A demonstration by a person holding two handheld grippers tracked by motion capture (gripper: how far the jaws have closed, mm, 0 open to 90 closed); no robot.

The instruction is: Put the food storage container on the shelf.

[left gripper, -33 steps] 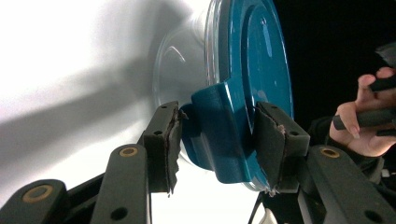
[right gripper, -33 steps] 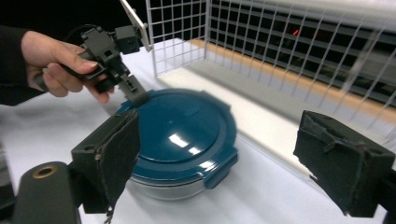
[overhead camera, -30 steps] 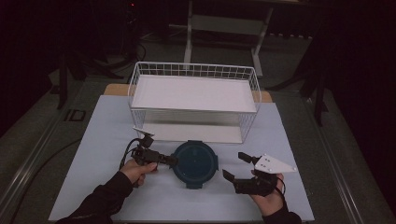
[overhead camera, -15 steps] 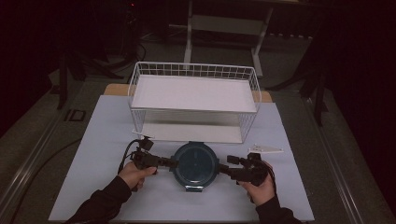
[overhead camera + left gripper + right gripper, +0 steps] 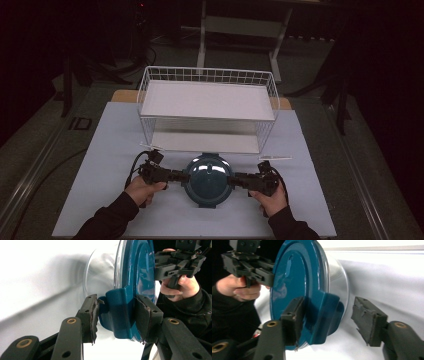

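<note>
The teal-lidded bowl (image 5: 208, 180) sits on the tabletop (image 5: 110, 150) before the wire basket (image 5: 207, 107), left gripper (image 5: 116, 315) fingers clamped on one lid tab, right gripper (image 5: 329, 320) fingers still apart around the other; closing them looks next, then a level two-handed lift.

Both grippers are black: the left gripper (image 5: 117, 315) and right gripper (image 5: 327, 322) have flat jaw arms with brass-coloured rivets and dark, frayed pads (image 5: 93, 317). A black cable (image 5: 134, 165) loops from the left one. The sleeves (image 5: 107, 220) look black, though the light is dim
</note>
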